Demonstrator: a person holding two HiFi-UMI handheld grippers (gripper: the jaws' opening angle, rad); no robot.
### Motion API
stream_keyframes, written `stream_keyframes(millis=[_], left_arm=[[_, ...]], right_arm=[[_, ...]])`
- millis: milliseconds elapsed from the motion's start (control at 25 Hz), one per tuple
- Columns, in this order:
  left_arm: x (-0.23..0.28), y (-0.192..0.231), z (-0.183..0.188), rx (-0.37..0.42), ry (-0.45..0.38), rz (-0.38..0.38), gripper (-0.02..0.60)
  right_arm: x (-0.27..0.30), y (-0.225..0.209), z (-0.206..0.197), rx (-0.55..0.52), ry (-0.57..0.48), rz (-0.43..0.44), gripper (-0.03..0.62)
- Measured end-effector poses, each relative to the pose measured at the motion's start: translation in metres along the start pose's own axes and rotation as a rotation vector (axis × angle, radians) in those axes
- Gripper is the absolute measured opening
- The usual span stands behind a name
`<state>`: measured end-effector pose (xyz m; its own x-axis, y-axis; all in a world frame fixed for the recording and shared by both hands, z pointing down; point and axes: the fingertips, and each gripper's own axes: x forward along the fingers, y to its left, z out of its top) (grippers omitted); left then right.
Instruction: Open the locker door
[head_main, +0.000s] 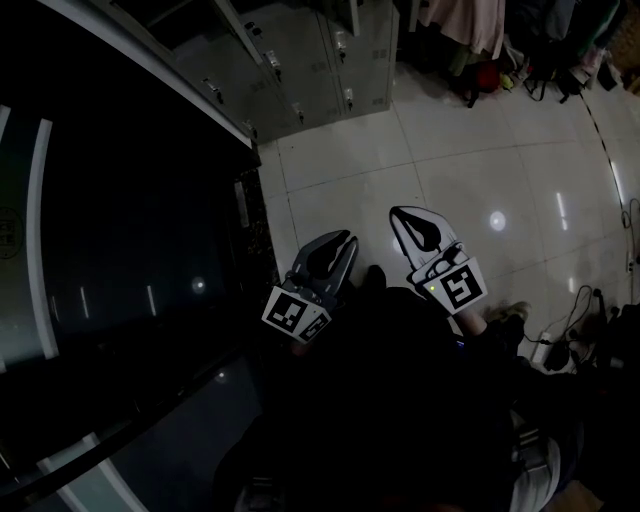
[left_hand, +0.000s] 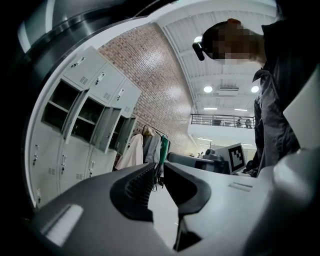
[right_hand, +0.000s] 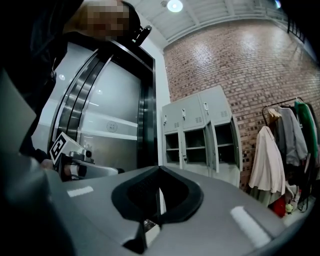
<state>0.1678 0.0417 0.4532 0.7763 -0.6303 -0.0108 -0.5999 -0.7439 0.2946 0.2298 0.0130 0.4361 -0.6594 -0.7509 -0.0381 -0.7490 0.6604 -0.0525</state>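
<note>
Holding both tongs low by the body over the tiled floor (head_main: 480, 160), well apart from the lockers (right_hand: 200, 135). Left tongs (left_hand: 159, 164) stand narrowly apart with nothing between them; right tongs (right_hand: 159, 167) are closed, empty. Approach not begun, I'd say. Risks: several middle doors already hang open, so the target door is ambiguous. The latches (right_hand: 183, 114) look small, so closed right tongs would likely slip off. A swung door may hit its open neighbour.

Two claws (head_main: 348, 240) (head_main: 398, 213), one locker bank (right_hand: 197, 116), one clothes rack (right_hand: 281, 104).
</note>
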Motion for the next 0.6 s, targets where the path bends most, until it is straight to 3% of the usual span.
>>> stream_keyframes(millis=[600], left_arm=[[0.004,0.015,0.007,0.016,-0.011,0.011,0.067]], right_arm=[[0.016,-0.004,0.006,-0.009,-0.014,0.014,0.000]])
